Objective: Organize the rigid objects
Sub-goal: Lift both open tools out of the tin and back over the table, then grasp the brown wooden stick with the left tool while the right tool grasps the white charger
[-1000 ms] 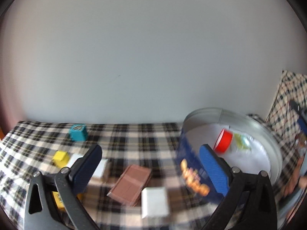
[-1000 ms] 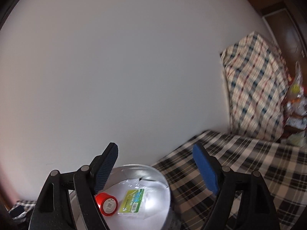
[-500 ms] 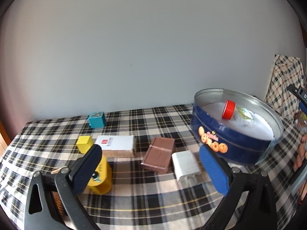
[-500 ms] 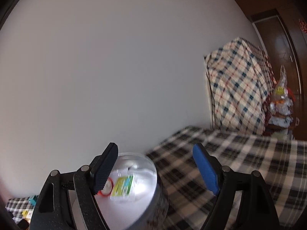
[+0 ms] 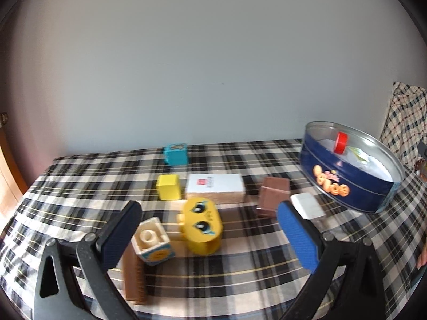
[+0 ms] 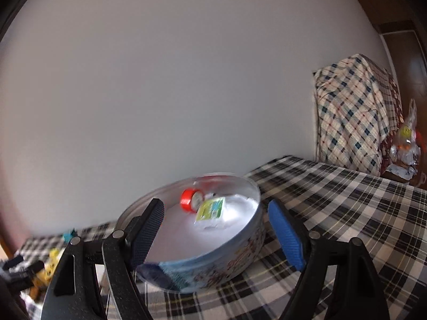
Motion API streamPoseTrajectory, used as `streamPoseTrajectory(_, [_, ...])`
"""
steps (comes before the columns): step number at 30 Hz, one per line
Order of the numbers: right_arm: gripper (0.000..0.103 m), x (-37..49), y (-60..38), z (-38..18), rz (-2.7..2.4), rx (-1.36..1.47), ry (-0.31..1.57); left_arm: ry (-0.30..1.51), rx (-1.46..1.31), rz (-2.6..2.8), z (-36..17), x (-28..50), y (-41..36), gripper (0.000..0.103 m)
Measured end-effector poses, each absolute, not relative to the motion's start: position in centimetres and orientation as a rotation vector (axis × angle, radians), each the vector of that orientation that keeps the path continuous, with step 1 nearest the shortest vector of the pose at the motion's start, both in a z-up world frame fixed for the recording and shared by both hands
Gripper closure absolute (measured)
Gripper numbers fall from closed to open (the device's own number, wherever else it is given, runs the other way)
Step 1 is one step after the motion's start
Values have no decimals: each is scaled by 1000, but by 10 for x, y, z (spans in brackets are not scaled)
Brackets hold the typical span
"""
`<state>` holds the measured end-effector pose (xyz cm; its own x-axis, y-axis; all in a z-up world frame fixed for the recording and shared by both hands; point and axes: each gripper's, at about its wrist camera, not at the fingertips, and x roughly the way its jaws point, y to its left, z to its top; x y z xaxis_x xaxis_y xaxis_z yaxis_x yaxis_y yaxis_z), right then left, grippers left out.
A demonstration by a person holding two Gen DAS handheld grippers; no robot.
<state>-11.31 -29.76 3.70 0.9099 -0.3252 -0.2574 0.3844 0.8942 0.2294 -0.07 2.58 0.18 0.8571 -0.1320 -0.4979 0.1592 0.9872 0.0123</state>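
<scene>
Checked cloth is covering the bench [image 5: 80,186] beneath a plain wall. 2 items, a red cap [image 6: 190,199] and a green packet [image 6: 210,209], are lying in the tin [image 5: 347,186]. 8 or so blocks [image 5: 201,225] are lying loose beside it, so most sorting is waiting. Left tool [image 5: 210,236] and right tool [image 6: 216,236] are both gaping, gripping nothing.
</scene>
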Motion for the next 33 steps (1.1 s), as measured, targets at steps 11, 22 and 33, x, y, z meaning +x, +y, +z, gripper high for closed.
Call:
streamPoseTrajectory(11, [21,-98,-236,32,-210,226,303,547,-19,-66,2,9,86,0])
streamPoseTrajectory(22, [21,-52,-172,16,-55,170,511,581,-105,11,2,17,137,0])
streamPoseTrajectory(33, [21,14,-139,-11,-65,120,773,630,-169,115,0,21,181,0])
